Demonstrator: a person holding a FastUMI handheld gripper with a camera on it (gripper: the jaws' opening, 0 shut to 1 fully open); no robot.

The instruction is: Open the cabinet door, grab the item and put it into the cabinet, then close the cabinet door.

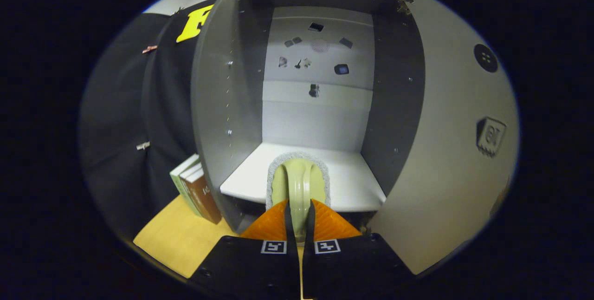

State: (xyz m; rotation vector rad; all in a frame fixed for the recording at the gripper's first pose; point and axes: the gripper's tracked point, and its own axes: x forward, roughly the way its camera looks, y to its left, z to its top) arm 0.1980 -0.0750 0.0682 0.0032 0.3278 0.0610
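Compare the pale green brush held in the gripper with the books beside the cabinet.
The pale green brush with a grey fringe is clamped by its handle between the gripper fingers, over the grey cabinet's white shelf; the books stand untouched outside the cabinet's left wall, on the wooden tabletop. The brush is rounded, the books flat-sided and leaning. One book shares the brush's greenish tone.

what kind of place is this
Likely a staged recording booth, not a real home: a grey cabinet stands open on a wooden table against black cloth. Books lean beside it, and the gripper holds a handled brush.
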